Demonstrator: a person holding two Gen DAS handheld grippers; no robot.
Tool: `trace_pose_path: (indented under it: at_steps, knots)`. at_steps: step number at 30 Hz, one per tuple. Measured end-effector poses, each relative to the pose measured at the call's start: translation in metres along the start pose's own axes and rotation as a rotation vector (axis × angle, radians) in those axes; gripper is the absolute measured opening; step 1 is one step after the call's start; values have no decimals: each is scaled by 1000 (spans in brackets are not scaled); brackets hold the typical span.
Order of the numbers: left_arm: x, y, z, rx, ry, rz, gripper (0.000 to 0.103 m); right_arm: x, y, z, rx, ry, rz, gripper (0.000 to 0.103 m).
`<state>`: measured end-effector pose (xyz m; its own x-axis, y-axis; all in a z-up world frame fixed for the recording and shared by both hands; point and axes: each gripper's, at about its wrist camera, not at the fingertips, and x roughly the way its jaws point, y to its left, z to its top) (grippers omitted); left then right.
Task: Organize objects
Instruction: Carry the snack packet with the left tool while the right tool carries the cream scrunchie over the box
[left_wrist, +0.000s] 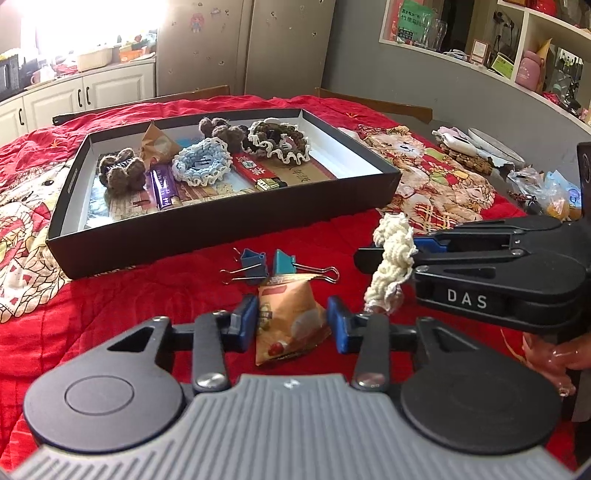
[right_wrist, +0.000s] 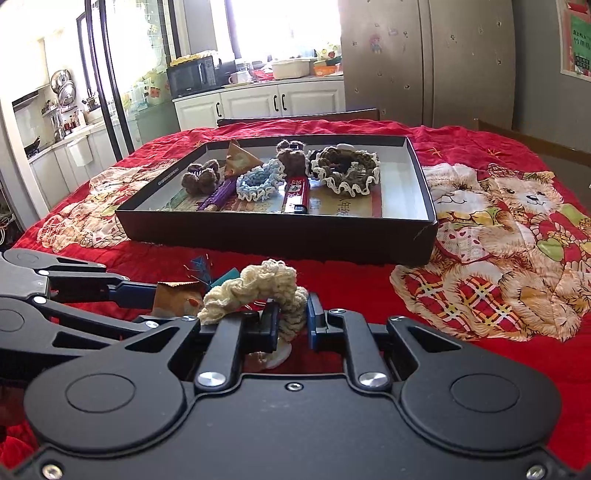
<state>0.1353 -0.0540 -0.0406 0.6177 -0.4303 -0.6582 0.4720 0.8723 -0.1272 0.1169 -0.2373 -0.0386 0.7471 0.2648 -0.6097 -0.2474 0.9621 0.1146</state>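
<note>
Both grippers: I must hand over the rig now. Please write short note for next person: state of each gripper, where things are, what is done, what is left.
Left gripper: pads against the snack packet on the red blanket; packet not lifted.
Right gripper: shut on the cream crochet scrunchie.
Done: the black box already holds brown, blue and frilled crochet pieces, a purple bar, a red lighter and another packet.
Left: put scrunchie and packet in the box, then the two blue binder clips lying in front of it.
</note>
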Motion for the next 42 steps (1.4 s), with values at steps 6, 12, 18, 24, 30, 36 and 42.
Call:
trace_pose_path:
  at_steps: [6, 12, 18, 24, 30, 36, 42]
  knots:
    - [-1, 1, 0, -6, -4, -1, 42, -1, 1, -1, -5, 0, 1, 14]
    - [-4, 1, 1, -8, -11, -6, 39, -2, 4, -1, -16, 1, 1, 14]
    - [-8, 0, 1, -5, -16, -8, 37, -3, 4, 0, -15, -2, 2, 14]
    - [-9, 0, 0, -4, -15, -11, 36, -4, 2, 1, -8, -10, 4, 14]
    - [-14, 0, 0, -7, -24, -9, 35, -6, 3, 2, -13, -18, 9, 14]
    - [-22, 1, 1, -10, -36, -11, 35, -11, 6, 4, -22, -33, 10, 14]
    - [-31, 2, 5, -13, -59, -16, 35, -16, 8, 7, -27, -48, 15, 14]
